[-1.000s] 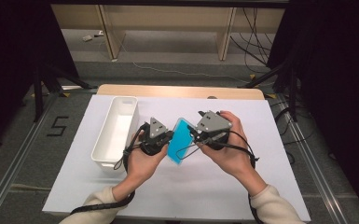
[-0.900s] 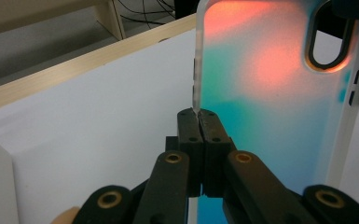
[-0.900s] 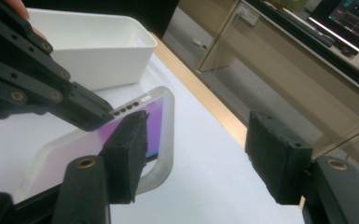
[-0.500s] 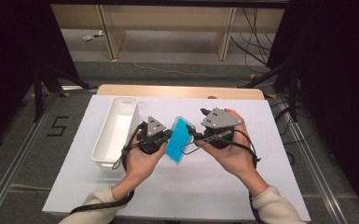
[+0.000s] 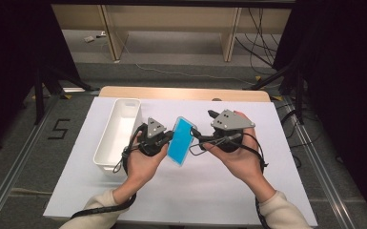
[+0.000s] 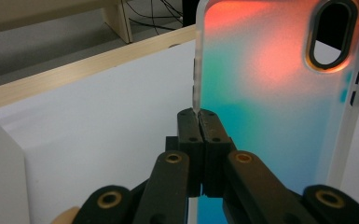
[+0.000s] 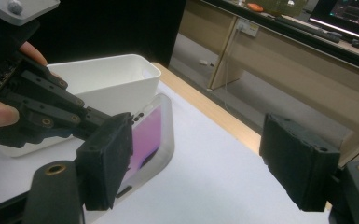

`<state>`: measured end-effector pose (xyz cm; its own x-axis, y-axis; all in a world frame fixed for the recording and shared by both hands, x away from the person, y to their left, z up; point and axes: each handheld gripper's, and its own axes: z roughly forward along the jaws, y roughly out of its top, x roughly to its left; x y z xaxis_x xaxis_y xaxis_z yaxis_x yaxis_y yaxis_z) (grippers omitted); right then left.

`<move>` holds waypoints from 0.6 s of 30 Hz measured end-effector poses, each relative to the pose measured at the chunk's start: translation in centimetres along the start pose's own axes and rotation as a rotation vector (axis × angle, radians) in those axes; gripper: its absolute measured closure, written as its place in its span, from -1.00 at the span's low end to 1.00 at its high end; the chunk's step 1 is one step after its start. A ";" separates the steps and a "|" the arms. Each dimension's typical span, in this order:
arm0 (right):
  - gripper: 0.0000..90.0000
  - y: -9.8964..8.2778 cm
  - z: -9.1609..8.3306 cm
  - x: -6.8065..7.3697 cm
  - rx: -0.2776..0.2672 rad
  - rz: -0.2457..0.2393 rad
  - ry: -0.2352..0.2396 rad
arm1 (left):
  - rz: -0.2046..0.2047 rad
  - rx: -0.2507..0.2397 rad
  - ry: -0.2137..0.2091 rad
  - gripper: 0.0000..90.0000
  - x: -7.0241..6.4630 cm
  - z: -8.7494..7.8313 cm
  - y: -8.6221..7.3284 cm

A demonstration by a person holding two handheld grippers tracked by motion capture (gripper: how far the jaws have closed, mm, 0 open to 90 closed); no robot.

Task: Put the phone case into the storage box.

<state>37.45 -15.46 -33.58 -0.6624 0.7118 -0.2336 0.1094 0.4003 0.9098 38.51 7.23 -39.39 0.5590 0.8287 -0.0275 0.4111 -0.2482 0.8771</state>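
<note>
A translucent phone case (image 5: 181, 140) that looks blue from above is held up over the white table between both hands. My left gripper (image 5: 169, 138) is shut on its left edge; in the left gripper view the closed jaw tips (image 6: 198, 113) pinch the rim of the case (image 6: 270, 93), which glows orange and teal. My right gripper (image 5: 195, 140) is just right of the case. In the right gripper view it (image 7: 200, 154) stands wide open, and the case (image 7: 151, 135) lies beyond its left jaw, not between the pads.
A long white bin (image 5: 106, 136) stands on the table left of my left hand, also seen at the back of the right gripper view (image 7: 116, 79). A wooden strip (image 5: 181, 93) runs along the table's far edge. Cables trail from both grippers.
My right hand and gripper have drawn a little to the right, away from the case. The left gripper has kept its hold on the case, almost in place.
</note>
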 end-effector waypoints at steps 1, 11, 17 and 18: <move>-0.41 0.0 -0.1 -0.1 0.000 0.003 0.004 | -0.006 -0.002 -0.003 0.97 0.0 0.0 0.0; -0.47 -0.7 -0.8 -0.8 -0.018 0.055 0.013 | -0.017 -0.019 0.002 0.97 0.3 -0.5 0.4; -0.50 -0.9 -0.9 -1.1 -0.034 0.066 0.024 | -0.026 -0.030 0.006 0.97 0.5 -0.8 0.5; -0.50 -0.9 -1.0 -1.1 -0.039 0.067 0.017 | -0.023 -0.028 0.007 0.97 0.6 -0.8 0.5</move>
<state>37.35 -17.20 -33.81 -0.6670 0.7263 -0.1661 0.1255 0.3293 0.9358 38.49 8.04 -38.56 0.5442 0.8378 -0.0442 0.4037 -0.2153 0.8892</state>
